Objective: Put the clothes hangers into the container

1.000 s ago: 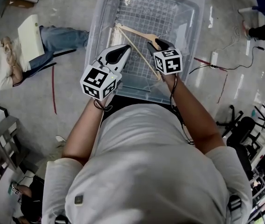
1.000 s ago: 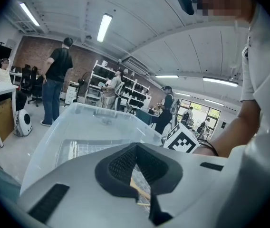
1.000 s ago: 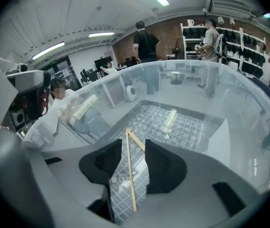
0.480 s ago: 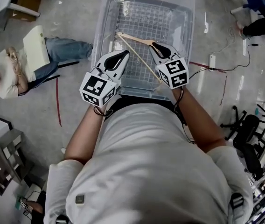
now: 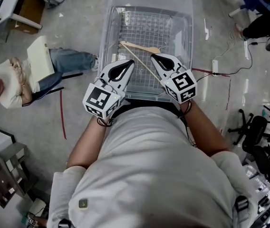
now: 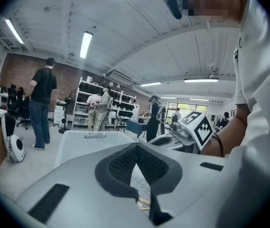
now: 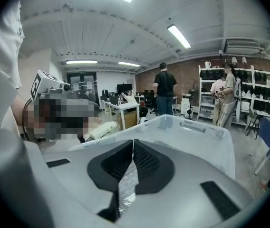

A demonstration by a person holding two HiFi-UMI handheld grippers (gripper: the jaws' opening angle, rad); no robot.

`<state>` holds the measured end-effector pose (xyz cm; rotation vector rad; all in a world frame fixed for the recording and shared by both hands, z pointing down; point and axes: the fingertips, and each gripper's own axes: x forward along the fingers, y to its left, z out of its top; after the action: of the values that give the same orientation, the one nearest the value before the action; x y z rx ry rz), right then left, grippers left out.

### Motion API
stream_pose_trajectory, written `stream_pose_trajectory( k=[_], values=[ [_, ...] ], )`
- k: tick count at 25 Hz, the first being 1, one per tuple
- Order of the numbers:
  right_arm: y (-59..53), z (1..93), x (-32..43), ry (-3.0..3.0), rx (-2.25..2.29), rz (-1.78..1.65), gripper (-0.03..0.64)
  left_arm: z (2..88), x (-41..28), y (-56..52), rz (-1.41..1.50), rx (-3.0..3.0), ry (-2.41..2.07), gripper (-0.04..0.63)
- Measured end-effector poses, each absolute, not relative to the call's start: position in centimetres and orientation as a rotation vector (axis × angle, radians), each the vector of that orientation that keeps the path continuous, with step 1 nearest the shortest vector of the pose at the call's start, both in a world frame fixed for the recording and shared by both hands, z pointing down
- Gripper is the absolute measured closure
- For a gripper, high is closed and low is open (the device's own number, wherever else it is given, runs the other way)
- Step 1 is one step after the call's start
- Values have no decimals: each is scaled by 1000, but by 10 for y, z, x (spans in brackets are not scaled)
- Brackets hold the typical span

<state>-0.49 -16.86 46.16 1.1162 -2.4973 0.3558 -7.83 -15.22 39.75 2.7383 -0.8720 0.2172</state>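
We find the clear plastic storage container [image 5: 107, 42] on the floor straight ahead of us. The pale wooden clothes hanger [image 5: 139, 46] lies inside it on the bottom, toward the near half. Left of the container, a person in a light shirt [image 5: 11, 80] sits on the floor. Just right of it lies a white power strip [image 5: 215, 66], and farther right, nearer us, stands a black office chair [image 5: 253, 127].
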Motion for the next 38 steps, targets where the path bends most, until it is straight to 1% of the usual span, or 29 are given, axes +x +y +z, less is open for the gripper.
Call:
stream_pose_trajectory(
  k=[12,25,38],
  values=[
    [-140,400,19,-2587,1135,241,595,355,-74,-138,118,2775,-894,578],
    [-108,377,110,-2643,1093,205,595,350,10,-103,148,2775,-960,578],
    [-63,375,144,-2724,986,199,595,352,45,-53,216,2735,-1065,578]
  ],
)
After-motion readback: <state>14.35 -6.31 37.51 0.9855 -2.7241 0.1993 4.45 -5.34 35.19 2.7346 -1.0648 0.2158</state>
